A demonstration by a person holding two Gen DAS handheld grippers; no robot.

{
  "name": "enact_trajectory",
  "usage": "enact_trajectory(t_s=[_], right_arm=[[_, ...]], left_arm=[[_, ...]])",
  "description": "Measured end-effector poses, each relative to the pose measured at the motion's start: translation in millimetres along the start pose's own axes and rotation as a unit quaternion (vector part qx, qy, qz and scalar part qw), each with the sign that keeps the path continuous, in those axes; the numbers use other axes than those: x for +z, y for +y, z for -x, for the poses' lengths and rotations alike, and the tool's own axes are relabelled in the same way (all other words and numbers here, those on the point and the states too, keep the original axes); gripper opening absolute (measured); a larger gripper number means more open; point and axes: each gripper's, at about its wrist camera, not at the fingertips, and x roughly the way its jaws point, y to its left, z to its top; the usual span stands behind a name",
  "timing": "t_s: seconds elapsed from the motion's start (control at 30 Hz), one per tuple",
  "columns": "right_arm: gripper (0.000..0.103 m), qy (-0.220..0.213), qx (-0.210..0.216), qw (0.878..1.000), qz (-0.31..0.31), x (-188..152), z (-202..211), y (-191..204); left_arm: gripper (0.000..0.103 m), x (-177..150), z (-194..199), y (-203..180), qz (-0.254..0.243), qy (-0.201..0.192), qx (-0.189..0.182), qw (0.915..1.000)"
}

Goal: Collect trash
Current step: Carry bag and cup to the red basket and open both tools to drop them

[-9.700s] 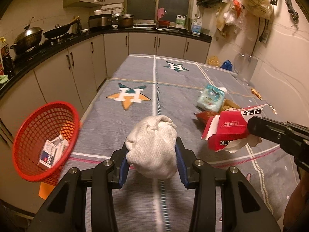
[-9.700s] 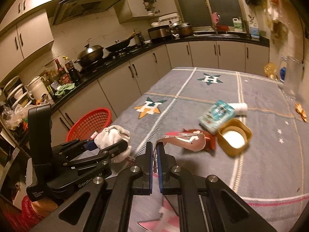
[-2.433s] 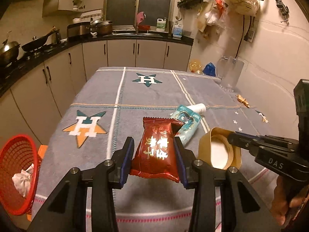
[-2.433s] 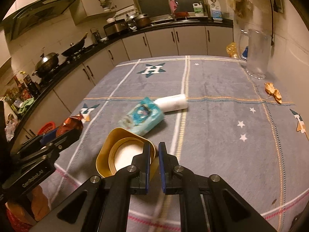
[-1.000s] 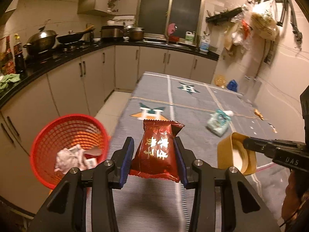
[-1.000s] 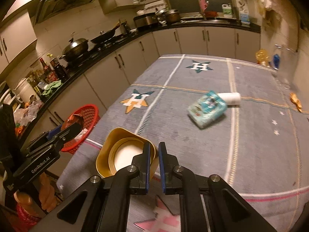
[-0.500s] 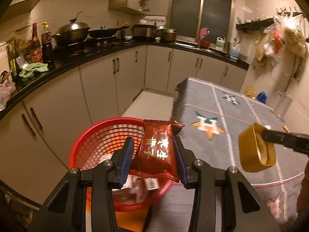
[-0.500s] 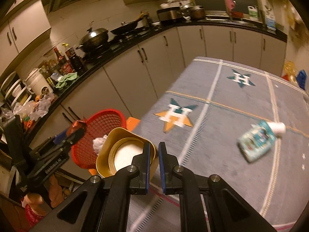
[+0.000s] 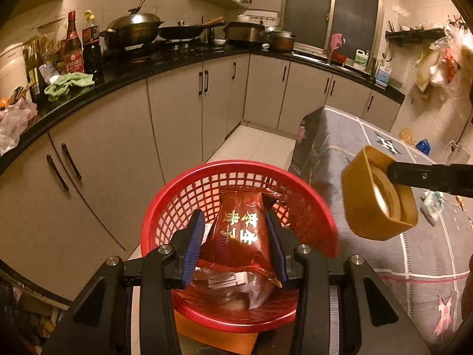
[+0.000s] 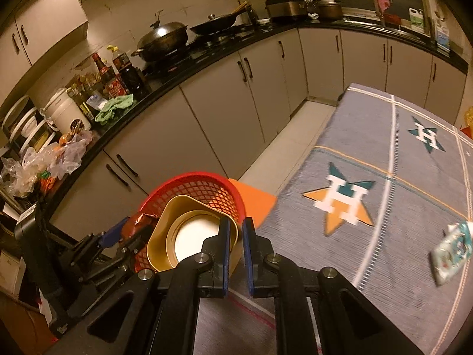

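my left gripper is clamping a glossy, crinkly red snack bag right over the red mesh basket; i am judging it best to let go only once centred above the rim. my right gripper is pinching the thin wall of a stiff gold tub beside the basket, waiting its turn.

The red basket is open at the top, so things can go straight down into it. Old trash already lies at its bottom. The surface edge stands close on one side and the cupboards on the other, with bare floor between them.
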Motion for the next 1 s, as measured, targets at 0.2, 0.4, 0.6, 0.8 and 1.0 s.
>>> enact_trajectory(t_s=[0.2,0.4,0.6,0.8,1.0], right_arm=[[0.01,0.012,-0.005,1.0,0.008,6.0,-28.2,14.5],[0.01,0.027,-0.012,1.0,0.002,9.3,-57.5,16.7],[0.01,0.032,-0.019,0.999,-0.001,10.8,-70.2,12.6],[0.01,0.04,-0.022,0.999,-0.001,11.3,-80.6,14.8],[0.016,0.032,-0.009,0.999,-0.001,11.2,-76.1,17.0]], left_arm=[[0.04,-4.1,-16.3,8.7,0.003,0.014,0.007,0.9999],[0.04,-5.1,-29.2,15.8,0.012,0.024,0.01,0.9996],[0.04,-4.5,-35.1,19.4,0.013,0.029,0.013,0.9994],[0.041,-5.1,-37.9,17.6,0.013,0.03,0.013,0.9994],[0.053,-5.3,-37.9,20.9,0.021,0.03,0.014,0.9992]])
